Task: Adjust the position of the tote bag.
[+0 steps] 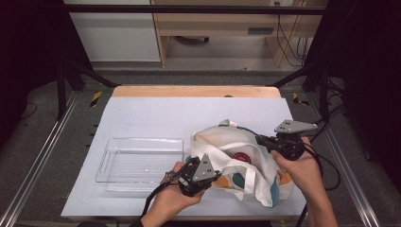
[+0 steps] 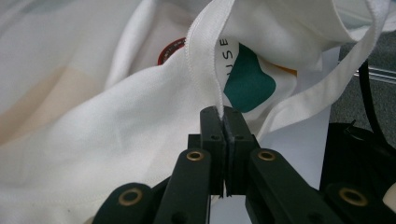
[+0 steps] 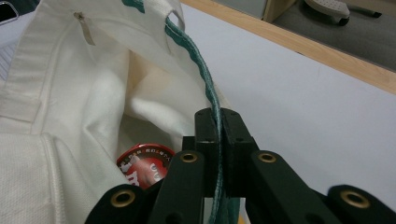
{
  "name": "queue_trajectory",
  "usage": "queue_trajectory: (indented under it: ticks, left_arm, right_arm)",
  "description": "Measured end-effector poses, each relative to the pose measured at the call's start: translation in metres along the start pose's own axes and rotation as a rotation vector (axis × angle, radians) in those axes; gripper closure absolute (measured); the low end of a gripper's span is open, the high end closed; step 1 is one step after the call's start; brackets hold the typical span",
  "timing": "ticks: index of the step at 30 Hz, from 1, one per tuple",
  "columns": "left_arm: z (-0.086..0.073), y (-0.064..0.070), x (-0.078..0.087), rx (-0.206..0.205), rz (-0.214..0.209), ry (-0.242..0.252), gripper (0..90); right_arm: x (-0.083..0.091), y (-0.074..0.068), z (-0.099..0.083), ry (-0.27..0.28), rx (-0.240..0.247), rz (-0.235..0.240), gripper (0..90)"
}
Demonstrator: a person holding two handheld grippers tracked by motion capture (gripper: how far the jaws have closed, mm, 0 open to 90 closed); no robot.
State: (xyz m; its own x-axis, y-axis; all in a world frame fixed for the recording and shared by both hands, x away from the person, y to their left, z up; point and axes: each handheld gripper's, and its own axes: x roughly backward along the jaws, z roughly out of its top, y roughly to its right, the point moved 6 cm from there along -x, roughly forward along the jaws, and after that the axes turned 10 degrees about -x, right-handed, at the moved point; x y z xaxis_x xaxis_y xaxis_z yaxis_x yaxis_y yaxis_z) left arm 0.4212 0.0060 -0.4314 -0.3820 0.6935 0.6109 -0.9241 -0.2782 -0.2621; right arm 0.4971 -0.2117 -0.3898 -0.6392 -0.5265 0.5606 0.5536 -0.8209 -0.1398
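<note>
Lying on the near right part of the table point(image 1: 156, 113), the white cloth bag point(image 1: 236, 163) is held open by both grippers. The left gripper point(image 1: 196, 176) is at the near left edge of the bag; in the left gripper view its jaws are pressed together on the white hem point(image 2: 205, 60) of the bag. The right gripper point(image 1: 279, 144) is at the far right edge of the bag; in the right gripper view its jaws are closed on the green-trimmed rim point(image 3: 205, 88). Inside the open bag a round red tin point(image 3: 142, 165) lies at the bottom.

A clear plastic tray point(image 1: 142, 163) stands left of the bag, just beside it, on the near left part of the table. The table surface is covered with a pale, smooth sheet, and a wooden edge point(image 1: 196, 91) shows along the far side. Dark metal frame bars point(image 1: 189, 8) stand around the table. Beyond the table the floor is grey, with a light wooden cabinet point(image 1: 213, 23) at the far wall and black cables point(image 1: 291, 42) hanging at the far right.
</note>
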Motion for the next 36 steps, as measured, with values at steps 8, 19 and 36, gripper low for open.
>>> queue_trajectory:
  ticks: [8, 19, 36]
  left_arm:
    - [-0.009, 0.001, 0.001, -0.001, 0.006, 0.006, 88.8]
    - [-0.016, 0.010, 0.002, 0.015, 0.024, 0.020, 88.6]
    - [-0.028, 0.023, 0.000, 0.003, 0.026, -0.004, 88.6]
  right_arm:
    - [0.000, -0.003, -0.001, 0.013, 0.003, 0.034, 77.7]
    - [-0.001, -0.007, -0.007, 0.001, 0.031, 0.031, 56.3]
    - [-0.016, -0.002, -0.022, -0.087, 0.075, -0.040, 78.8]
